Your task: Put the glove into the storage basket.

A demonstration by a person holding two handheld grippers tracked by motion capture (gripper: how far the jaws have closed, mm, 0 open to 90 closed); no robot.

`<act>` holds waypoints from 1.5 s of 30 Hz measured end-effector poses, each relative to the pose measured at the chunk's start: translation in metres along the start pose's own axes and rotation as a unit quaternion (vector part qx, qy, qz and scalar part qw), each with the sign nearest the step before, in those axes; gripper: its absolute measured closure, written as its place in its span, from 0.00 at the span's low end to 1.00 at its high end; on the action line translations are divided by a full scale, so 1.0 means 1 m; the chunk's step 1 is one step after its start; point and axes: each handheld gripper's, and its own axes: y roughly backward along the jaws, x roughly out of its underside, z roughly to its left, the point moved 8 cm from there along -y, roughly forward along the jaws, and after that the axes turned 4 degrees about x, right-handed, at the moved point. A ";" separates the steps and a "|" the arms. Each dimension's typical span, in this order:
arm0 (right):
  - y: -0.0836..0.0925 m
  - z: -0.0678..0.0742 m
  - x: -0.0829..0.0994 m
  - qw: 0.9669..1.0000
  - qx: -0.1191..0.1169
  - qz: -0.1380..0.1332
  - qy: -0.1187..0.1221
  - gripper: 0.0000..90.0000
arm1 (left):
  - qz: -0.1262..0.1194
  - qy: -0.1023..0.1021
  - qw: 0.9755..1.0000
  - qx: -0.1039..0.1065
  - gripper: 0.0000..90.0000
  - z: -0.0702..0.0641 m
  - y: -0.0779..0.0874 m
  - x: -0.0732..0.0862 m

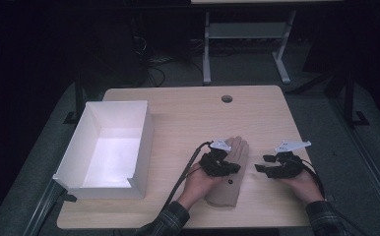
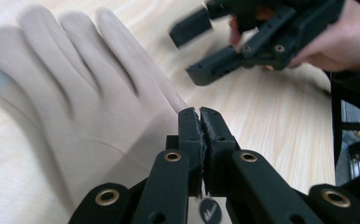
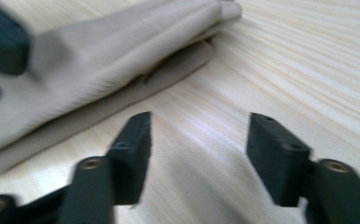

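A tan glove (image 1: pixel 230 172) lies flat on the table (image 1: pixel 188 113), right of the white box (image 1: pixel 107 147). The left gripper (image 2: pixel 200 116) sits over the glove's near part, jaws pressed together — whether they pinch cloth is unclear. The right gripper (image 3: pixel 199 140) — jaws wide, empty — is just right of the glove.

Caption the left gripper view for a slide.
Left gripper shut at the edge of a beige glove on the wooden table; right gripper open beyond.
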 end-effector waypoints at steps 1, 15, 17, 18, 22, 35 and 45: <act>-0.002 -0.001 0.001 1.000 0.007 0.004 -0.002 0.37 | 0.003 -0.001 1.000 0.001 0.98 -0.002 -0.002 0.002; -0.016 -0.019 0.005 0.997 0.081 0.004 -0.015 0.16 | 0.058 -0.032 0.997 -0.028 1.00 -0.006 -0.006 0.031; -0.017 -0.019 0.005 0.996 0.083 0.002 -0.012 0.15 | 0.063 -0.035 0.997 -0.035 1.00 -0.002 0.000 0.033; -0.017 -0.019 0.005 0.996 0.083 0.001 -0.012 0.15 | 0.066 -0.037 0.996 -0.039 1.00 0.001 0.004 0.035; -0.018 -0.019 0.004 0.996 0.083 -0.002 -0.012 0.14 | 0.066 -0.036 0.996 -0.052 1.00 0.008 0.017 0.041; -0.018 -0.020 0.004 0.997 0.082 -0.002 -0.011 0.14 | 0.064 -0.040 0.991 -0.110 0.99 0.036 0.064 0.048; -0.018 -0.020 0.004 0.997 0.082 -0.002 -0.011 0.14 | 0.053 -0.063 0.991 -0.104 0.35 0.049 0.055 0.015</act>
